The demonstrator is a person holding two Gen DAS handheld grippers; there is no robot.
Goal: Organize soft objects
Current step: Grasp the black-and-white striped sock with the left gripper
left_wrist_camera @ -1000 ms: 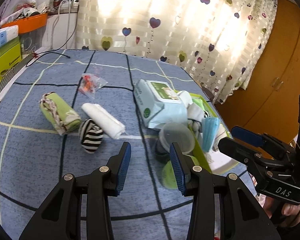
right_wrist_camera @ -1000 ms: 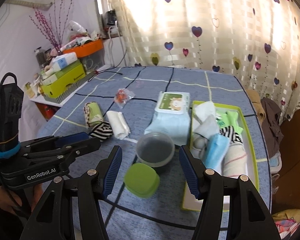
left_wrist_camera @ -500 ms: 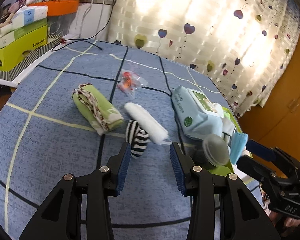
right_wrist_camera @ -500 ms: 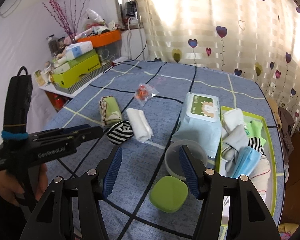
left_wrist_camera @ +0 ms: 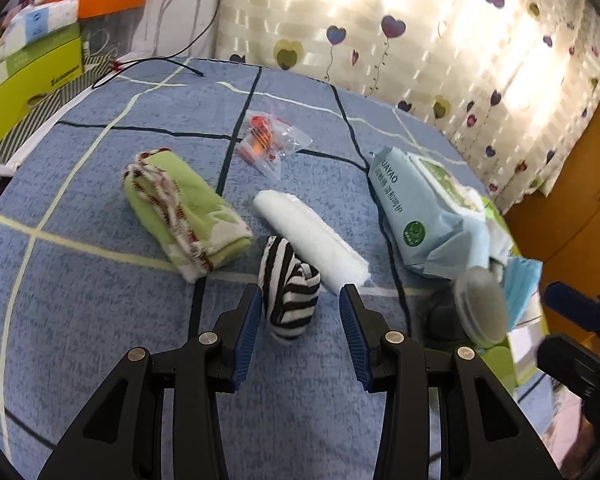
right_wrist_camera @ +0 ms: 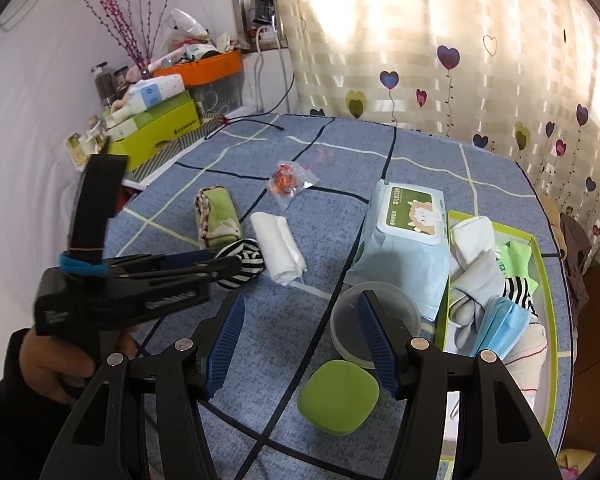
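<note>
A black-and-white striped sock ball (left_wrist_camera: 290, 292) lies on the blue checked bedspread (left_wrist_camera: 80, 320), just between the tips of my left gripper (left_wrist_camera: 300, 316). That gripper is open, with a gap showing at its right pad. In the right wrist view the left gripper (right_wrist_camera: 224, 262) reaches the striped sock ball (right_wrist_camera: 242, 266) from the left. A white cloth roll (left_wrist_camera: 312, 236) and a green towel roll (left_wrist_camera: 184, 216) lie just beyond. My right gripper (right_wrist_camera: 302, 332) hangs open over bare bedspread. A green tray (right_wrist_camera: 545, 304) at right holds several soft items, among them a blue face mask (right_wrist_camera: 500, 328).
A wet-wipes pack (right_wrist_camera: 408, 236) lies beside the tray. A clear round container (right_wrist_camera: 374, 316) and its green lid (right_wrist_camera: 338, 398) sit by my right fingers. A small plastic bag (left_wrist_camera: 268, 140) lies farther back. Boxes (right_wrist_camera: 156, 128) crowd a side shelf at left.
The left gripper has moved down and to the left, from the round container to the striped sock ball, which now sits between its fingertips. The right gripper shifted slightly and stayed open.
</note>
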